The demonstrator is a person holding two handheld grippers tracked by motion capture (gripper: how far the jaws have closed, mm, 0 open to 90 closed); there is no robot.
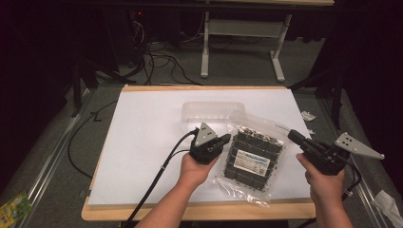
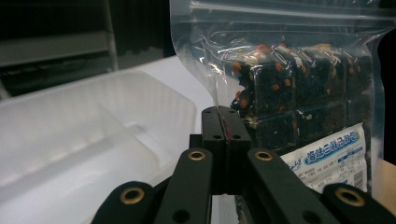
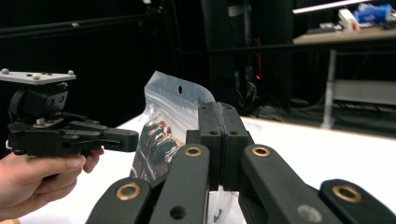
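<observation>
White sheeting point(image 1: 142, 142) covered the table, with a clear plastic tray point(image 1: 209, 114) toward twelve o'clock. At its four o'clock lay a clear snack bag point(image 1: 249, 156). The left gripper point(image 1: 224, 138), jaws pressed together, pinched the bag's nine o'clock edge; the right gripper point(image 1: 293, 136), likewise clamped, gripped its three o'clock edge.

snack bag point(image 1: 251, 159) on table point(image 1: 142, 137), tray point(image 1: 211, 115) behind

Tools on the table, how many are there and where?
2. The left tool is pinched on the left edge of the clear snack bag; the right tool is pinched on its right edge, lifting it beside the plastic tray.
</observation>
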